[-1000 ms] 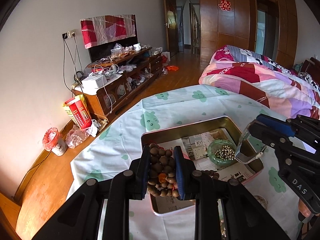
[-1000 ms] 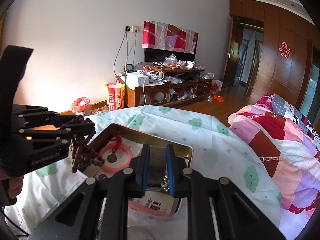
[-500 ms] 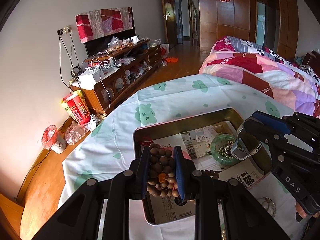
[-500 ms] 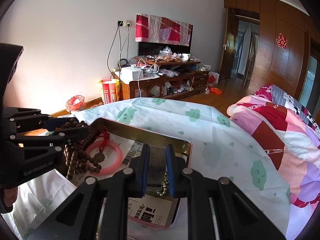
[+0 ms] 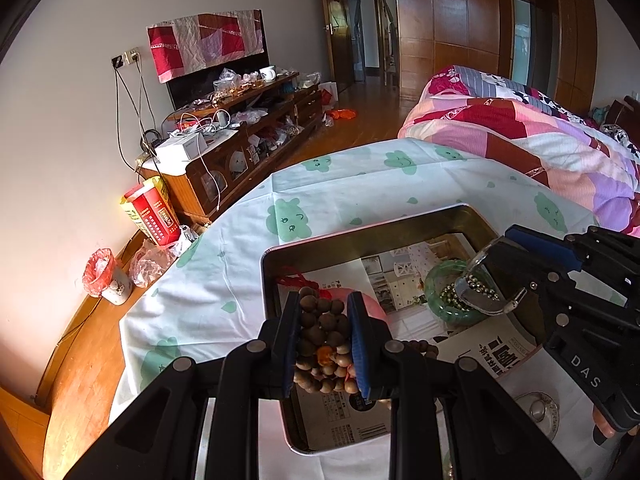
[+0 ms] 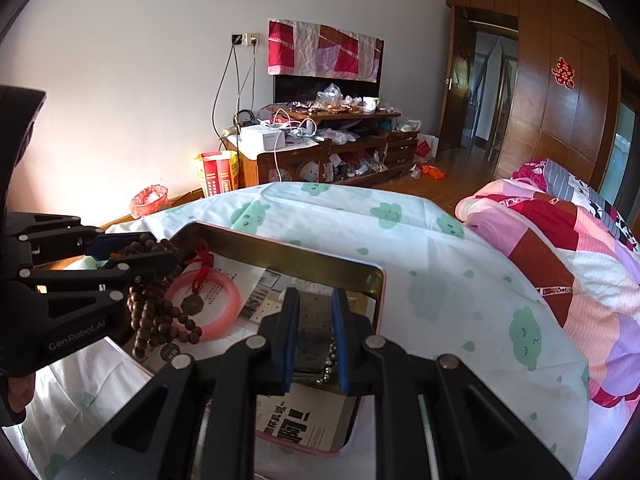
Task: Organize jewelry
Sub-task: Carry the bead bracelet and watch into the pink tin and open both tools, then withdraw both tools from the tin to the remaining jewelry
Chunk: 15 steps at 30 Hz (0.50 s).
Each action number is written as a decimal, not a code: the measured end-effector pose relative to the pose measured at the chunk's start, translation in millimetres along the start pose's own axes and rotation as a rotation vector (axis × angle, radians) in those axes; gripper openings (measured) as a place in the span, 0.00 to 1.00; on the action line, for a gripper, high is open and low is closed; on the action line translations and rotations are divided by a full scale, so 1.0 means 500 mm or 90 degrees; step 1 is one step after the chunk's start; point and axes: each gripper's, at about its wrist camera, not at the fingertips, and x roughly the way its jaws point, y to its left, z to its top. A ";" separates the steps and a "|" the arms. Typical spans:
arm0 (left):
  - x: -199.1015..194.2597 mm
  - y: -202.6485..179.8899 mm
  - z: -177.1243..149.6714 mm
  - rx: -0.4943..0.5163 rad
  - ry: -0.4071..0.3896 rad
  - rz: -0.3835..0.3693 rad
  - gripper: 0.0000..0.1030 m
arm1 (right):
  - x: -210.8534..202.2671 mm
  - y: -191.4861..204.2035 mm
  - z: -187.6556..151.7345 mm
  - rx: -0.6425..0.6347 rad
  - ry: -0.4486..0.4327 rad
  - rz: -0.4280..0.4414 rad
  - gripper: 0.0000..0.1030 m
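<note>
Both tongs grip: round wooden beads; clear bag.

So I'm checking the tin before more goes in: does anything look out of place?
Nothing spilled or damaged. The tin sits flat on the cloth, the pink bangle and green bangle lie inside. The wooden beads dangle bunched from the left gripper.

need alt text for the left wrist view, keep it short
The left hand-held gripper holds a bunch of brown wooden beads over a metal tray lined with newspaper. To the right, the other hand-held gripper holds a clear bag of small metallic beads above a green bangle.
</note>
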 end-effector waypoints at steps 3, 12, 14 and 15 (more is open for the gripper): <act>0.003 0.000 -0.003 -0.004 -0.001 -0.002 0.24 | 0.004 0.003 -0.002 -0.002 0.006 0.002 0.18; -0.030 0.001 -0.026 -0.023 -0.008 0.008 0.60 | 0.005 0.002 -0.026 0.004 0.027 -0.002 0.40; -0.046 0.006 -0.038 -0.034 -0.005 0.013 0.60 | -0.007 0.000 -0.034 0.007 0.032 0.000 0.40; -0.057 0.009 -0.050 -0.040 -0.004 0.018 0.60 | -0.013 -0.002 -0.038 0.011 0.035 -0.002 0.40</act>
